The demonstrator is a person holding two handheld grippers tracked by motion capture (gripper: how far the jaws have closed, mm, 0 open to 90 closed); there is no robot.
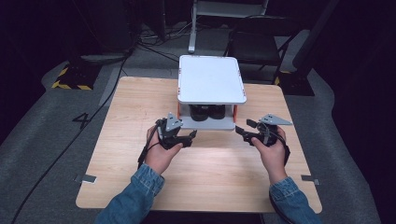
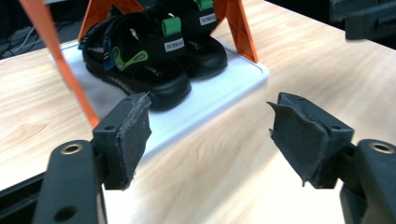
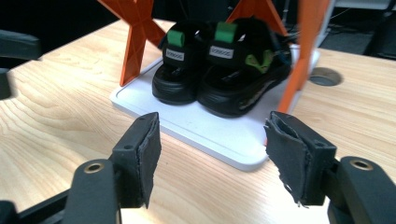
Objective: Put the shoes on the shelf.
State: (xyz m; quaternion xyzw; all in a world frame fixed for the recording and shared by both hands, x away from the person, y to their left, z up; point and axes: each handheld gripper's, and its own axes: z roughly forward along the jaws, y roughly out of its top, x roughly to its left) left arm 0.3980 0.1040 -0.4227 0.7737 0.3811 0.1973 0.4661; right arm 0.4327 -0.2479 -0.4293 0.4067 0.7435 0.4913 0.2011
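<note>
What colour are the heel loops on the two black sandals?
Green. The heel loops on the sandals show best in the right gripper view.

Sandals (image 1: 206, 112) mostly hidden under rack's top shelf (image 1: 211, 79) in high view; orange legs (image 2: 46, 42) cut off.

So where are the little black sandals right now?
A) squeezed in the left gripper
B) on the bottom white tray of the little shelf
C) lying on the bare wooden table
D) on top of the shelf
B: the pair of sandals sits side by side on the lower white tray between the orange legs, and both the left gripper and the right gripper are open with nothing between their jaws.
</note>
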